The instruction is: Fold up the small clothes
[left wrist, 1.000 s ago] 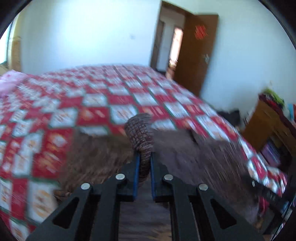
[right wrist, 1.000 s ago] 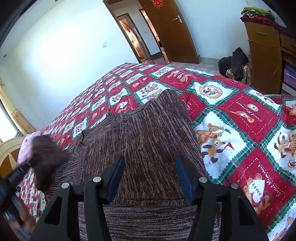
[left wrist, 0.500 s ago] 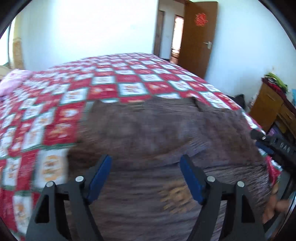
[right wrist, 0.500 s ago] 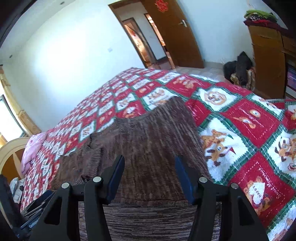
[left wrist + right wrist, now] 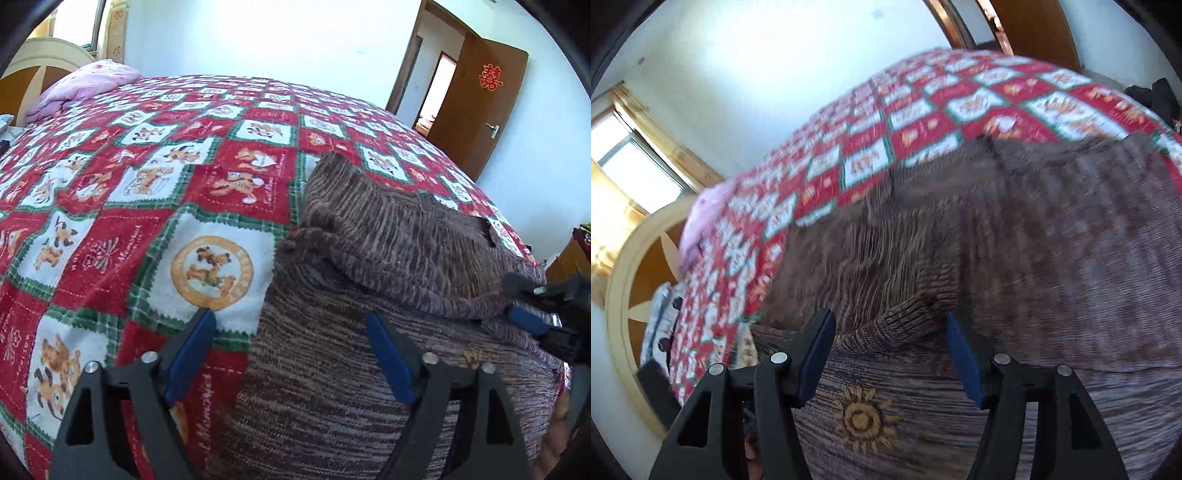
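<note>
Spreading across a bed under white walls, a red, white and green patchwork quilt with cartoon dogs (image 5: pixel 155 206) is carrying a brown striped knitted sweater (image 5: pixel 351 387). A brown wooden door (image 5: pixel 476 107) is standing open far ahead of the left gripper (image 5: pixel 291 354), and a pink pillow (image 5: pixel 88 83) is lying far ahead to its left. That gripper's jaws have just been opening and are standing wide, released: the left blue pad is hovering over bare quilt, the right over the sweater's body, whose left edge is running between them. A folded sleeve is lying ahead of it. The right gripper (image 5: pixel 890 354) is gaping too, its pads straddling the sleeve's cuff without pressing; a golden sun motif (image 5: pixel 862 417) is lying just below them.
</note>
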The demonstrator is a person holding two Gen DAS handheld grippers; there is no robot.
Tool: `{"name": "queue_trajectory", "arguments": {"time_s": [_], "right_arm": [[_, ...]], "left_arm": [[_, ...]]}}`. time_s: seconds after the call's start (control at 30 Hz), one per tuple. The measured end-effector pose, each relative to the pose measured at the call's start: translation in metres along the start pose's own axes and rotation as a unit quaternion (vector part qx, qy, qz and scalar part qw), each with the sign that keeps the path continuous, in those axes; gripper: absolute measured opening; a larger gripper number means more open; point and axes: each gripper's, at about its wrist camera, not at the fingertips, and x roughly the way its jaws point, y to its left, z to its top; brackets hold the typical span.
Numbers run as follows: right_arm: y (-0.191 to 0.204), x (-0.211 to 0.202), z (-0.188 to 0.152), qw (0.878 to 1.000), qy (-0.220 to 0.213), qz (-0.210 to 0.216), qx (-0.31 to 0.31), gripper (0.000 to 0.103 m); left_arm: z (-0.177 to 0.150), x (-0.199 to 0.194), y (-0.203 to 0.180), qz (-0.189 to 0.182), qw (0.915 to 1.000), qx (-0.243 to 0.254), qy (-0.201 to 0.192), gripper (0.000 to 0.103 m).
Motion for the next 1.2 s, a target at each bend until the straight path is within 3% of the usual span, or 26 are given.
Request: {"name": "queue_trajectory", "arguments": {"time_s": [0.07,0.1,0.13,0.23,0.37,0.47,0.53,0.6,0.63,0.77,0.87,0.93,1.03,1.1,1.2], "right_arm": [[0.005,0.011,-0.005,1.000,0.007,-0.020,-0.014,0.057],[0.006,0.013,-0.007,0.999,0.000,-0.032,-0.026,0.036],[0.009,0.013,-0.008,0.998,-0.004,-0.046,-0.041,0.024],[0.008,0.010,-0.007,0.996,-0.007,-0.057,-0.074,0.012],[0.000,-0.010,-0.004,0.989,-0.039,-0.099,-0.107,0.012],[-0.018,-0.004,-0.008,0.993,0.002,-0.072,-0.098,0.013],[-0.021,-0.007,-0.013,0.994,-0.001,-0.061,-0.095,0.019],[-0.021,-0.016,-0.013,0.994,-0.001,-0.050,-0.095,0.033],[-0.021,-0.021,-0.014,0.995,-0.006,-0.048,-0.093,0.034],[-0.026,-0.059,0.002,0.989,-0.088,-0.078,-0.084,0.034],[-0.027,-0.067,0.023,0.988,-0.111,-0.070,-0.076,0.034],[-0.022,-0.058,0.034,0.988,-0.111,-0.070,-0.088,0.034],[-0.006,-0.018,0.044,0.987,-0.080,-0.067,-0.120,0.034],[0.000,0.005,0.044,0.987,-0.062,-0.073,-0.130,0.034],[0.001,0.048,0.040,0.987,-0.026,-0.099,-0.127,0.034]], "left_arm": [[-0.001,-0.002,0.001,-0.004,1.0000,-0.001,-0.001,0.089],[-0.001,-0.003,0.002,-0.007,1.0000,-0.003,-0.002,0.090],[0.000,-0.002,0.005,-0.012,0.9999,-0.006,-0.003,0.090],[0.002,-0.001,0.017,-0.037,0.9988,-0.029,-0.012,0.090],[0.002,-0.002,0.020,-0.049,0.9978,-0.042,-0.017,0.090],[0.001,-0.002,0.017,-0.046,0.9980,-0.040,-0.016,0.090],[0.002,-0.002,0.020,-0.050,0.9976,-0.045,-0.015,0.090],[0.006,-0.002,0.022,-0.052,0.9974,-0.049,-0.009,0.090],[0.009,-0.002,0.022,-0.047,0.9977,-0.048,-0.004,0.090],[0.030,-0.010,0.023,0.055,0.9971,-0.052,-0.010,0.090],[0.040,-0.024,0.026,0.023,0.9965,-0.077,-0.024,0.090],[0.049,-0.028,0.016,0.023,0.9974,-0.055,-0.042,0.090],[0.060,-0.016,0.001,0.054,0.9970,-0.021,-0.050,0.090],[0.063,0.007,-0.002,0.061,0.9979,-0.016,-0.015,0.090],[0.050,0.036,0.004,0.124,0.9912,-0.004,0.046,0.088]]}}
